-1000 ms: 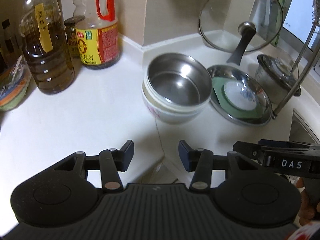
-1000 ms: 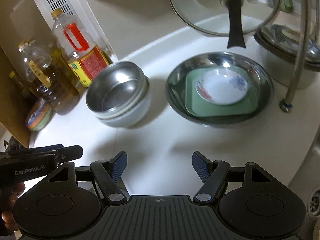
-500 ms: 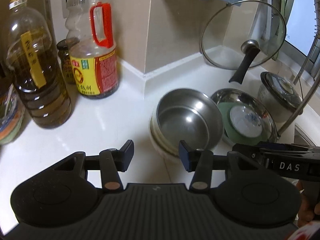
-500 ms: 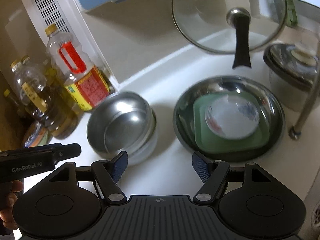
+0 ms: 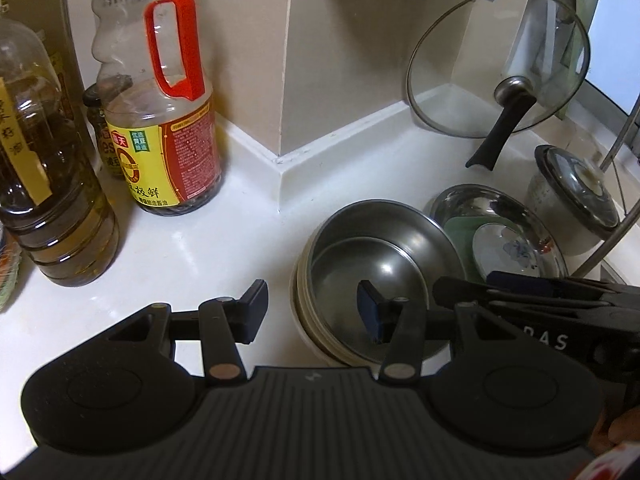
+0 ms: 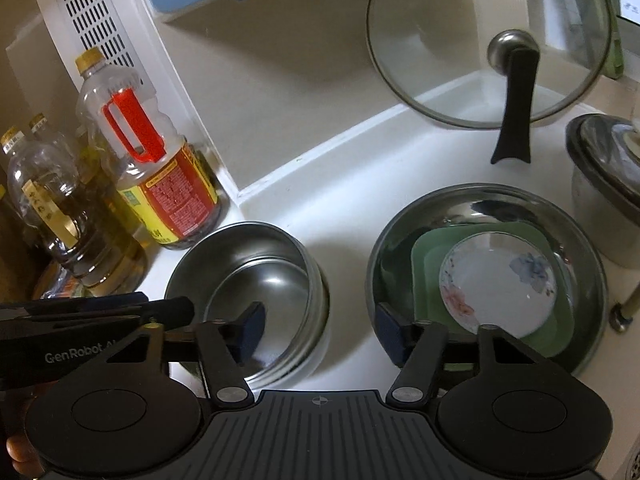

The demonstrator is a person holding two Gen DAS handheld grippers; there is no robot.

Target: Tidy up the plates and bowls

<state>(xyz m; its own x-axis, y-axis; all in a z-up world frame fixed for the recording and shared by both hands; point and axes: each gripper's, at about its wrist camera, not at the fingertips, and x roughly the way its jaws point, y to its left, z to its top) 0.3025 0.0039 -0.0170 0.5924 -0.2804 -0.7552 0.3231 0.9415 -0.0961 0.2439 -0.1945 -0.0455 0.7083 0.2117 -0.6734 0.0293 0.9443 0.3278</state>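
A steel bowl sits nested in a stack of pale bowls on the white counter; it also shows in the right wrist view. To its right a wide steel dish holds a green square plate with a small white flowered plate on top. My left gripper is open, straddling the stack's left rim. My right gripper is open above the counter gap between bowl and dish.
Oil and sauce bottles stand at the left by the wall. A glass pan lid leans in the back corner. A lidded steel pot and a faucet pipe stand at the right.
Both grippers have moved down and forward toward the dishes; the bowl stack and the steel dish now lie at the fingertips. Both stayed open.
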